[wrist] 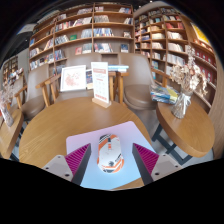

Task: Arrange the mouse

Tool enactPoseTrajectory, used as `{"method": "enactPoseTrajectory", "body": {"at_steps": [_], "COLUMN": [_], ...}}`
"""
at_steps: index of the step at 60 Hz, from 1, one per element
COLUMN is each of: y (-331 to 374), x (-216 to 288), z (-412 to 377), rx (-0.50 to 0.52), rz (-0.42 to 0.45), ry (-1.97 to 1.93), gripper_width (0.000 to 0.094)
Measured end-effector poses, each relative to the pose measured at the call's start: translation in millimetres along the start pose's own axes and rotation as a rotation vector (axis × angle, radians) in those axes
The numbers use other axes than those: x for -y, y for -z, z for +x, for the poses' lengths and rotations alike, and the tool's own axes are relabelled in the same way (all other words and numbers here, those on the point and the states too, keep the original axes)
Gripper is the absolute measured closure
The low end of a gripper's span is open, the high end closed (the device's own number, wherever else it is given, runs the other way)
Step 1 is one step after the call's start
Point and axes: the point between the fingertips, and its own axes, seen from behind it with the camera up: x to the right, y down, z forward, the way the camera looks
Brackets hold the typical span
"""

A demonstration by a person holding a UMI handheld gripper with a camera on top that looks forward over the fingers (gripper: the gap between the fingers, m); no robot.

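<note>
A white mouse with orange and dark markings (109, 150) lies on a pale blue mouse mat (122, 138) on a round wooden table (50, 125). My gripper (112, 160) is open, its magenta pads (80, 160) on either side of the mouse. The mouse stands between the fingers, resting on the mat, with a gap at each side.
A standing sign card (100, 84) and a picture board (73, 77) are at the far edge of the table. A vase of flowers (181, 95) stands on a second table to the right. Wooden chairs (48, 88) and bookshelves (85, 35) lie beyond.
</note>
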Motion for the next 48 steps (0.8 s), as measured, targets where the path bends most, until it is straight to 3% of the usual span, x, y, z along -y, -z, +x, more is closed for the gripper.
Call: {"method": "enactPoseTrajectory", "body": {"at_steps": [15, 22, 40, 48], "y": [156, 209, 266, 276], "x": [7, -12, -79, -81], "z": [-24, -38, -45, -41], "rx": [0.034, 0.07, 0.069, 0.046], "rz": [0.131, 0.147, 0.136, 0.158], "ry": [0.026, 0.035, 0.133, 0.119], "gripper_width": [0.0088, 0.0088, 0.008, 0.0079]}}
